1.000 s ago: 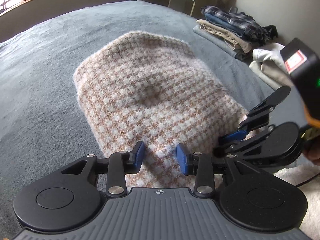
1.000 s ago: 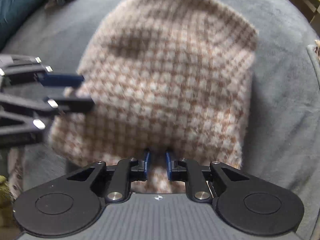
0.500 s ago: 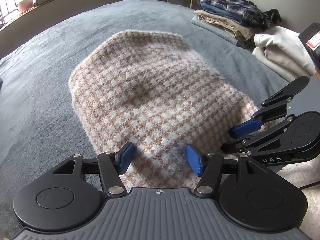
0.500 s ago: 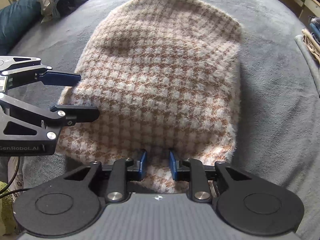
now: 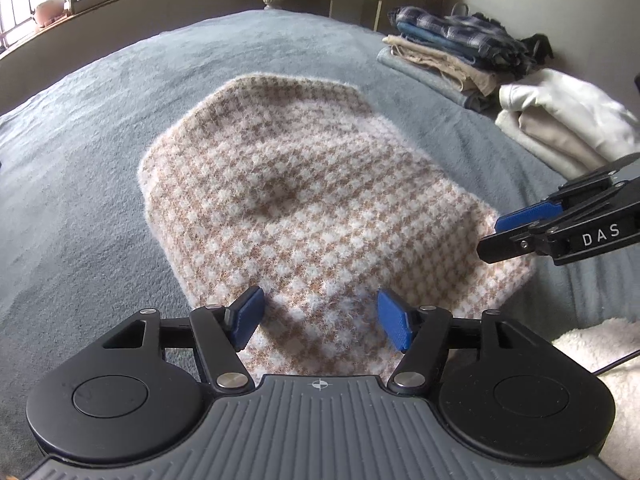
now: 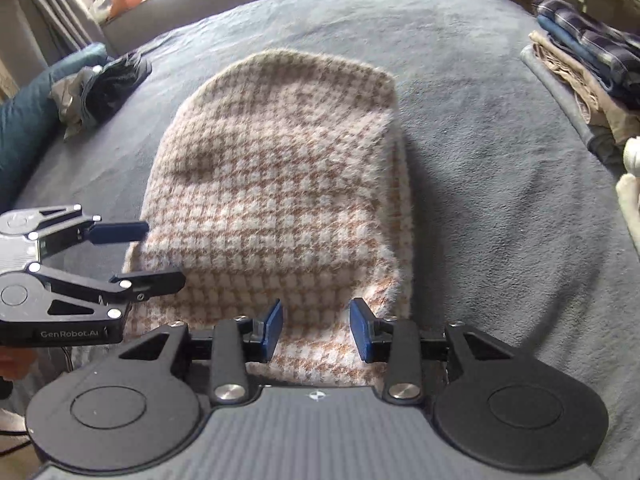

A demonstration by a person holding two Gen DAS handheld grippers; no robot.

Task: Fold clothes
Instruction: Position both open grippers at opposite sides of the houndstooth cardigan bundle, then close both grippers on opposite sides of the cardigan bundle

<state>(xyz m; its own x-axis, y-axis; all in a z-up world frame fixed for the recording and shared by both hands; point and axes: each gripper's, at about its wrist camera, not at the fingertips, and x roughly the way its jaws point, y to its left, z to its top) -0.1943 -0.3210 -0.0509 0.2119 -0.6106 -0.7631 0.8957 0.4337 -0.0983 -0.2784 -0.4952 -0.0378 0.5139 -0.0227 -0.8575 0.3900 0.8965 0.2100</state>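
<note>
Fuzzy beige-and-white houndstooth knit garment (image 5: 312, 216) lies folded flat on the grey blanket (image 5: 100, 152). Left gripper (image 5: 320, 320) and right gripper (image 6: 316, 328) have just been opening over its near edge, pads clear. Only the right wrist view shows the dark crumpled clothing (image 6: 104, 84) beyond the garment's far left corner.

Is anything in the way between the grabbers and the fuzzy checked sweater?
Nothing visible is. The left gripper and right gripper both hang open right over the near edge of the checked sweater, jaws just opened, with only air between pads and cloth.
</note>
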